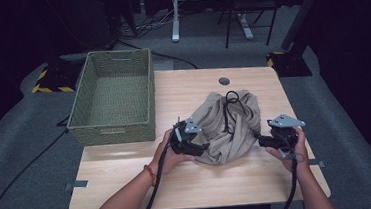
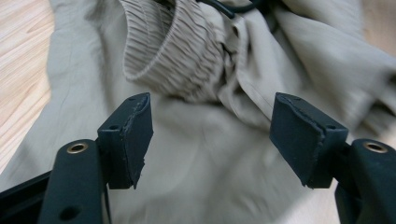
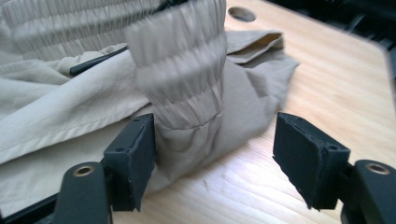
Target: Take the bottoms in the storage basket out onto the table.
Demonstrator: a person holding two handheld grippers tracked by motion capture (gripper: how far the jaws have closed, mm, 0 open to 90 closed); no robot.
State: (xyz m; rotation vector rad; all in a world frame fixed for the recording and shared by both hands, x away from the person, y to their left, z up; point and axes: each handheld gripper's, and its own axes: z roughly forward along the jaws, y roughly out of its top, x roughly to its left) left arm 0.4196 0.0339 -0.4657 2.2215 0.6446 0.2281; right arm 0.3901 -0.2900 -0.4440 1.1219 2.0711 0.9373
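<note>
A bunched beige garment point(image 1: 230, 126) with a black drawstring point(image 1: 231, 101) lies in the middle of the wooden table point(image 1: 180, 185). My left gripper point(image 1: 202, 147) is at the garment's left edge, open. In the left gripper view its jaws stand wide over the cloth point(image 2: 196, 163), below a ribbed elastic band point(image 2: 177, 60). My right gripper point(image 1: 261, 139) is at the garment's right edge, also open. In the right gripper view a ribbed elastic fold point(image 3: 182, 79) hangs between the jaws, close to the left pad point(image 3: 135, 158), and the right pad stands apart from it.
A green woven basket point(image 1: 113, 133) stands at the table's back left, with nothing in it. A round cable hole point(image 1: 224, 81) sits near the far edge. Bare wood lies in front of the garment. Grey carpet, chair legs and cables lie beyond the table.
</note>
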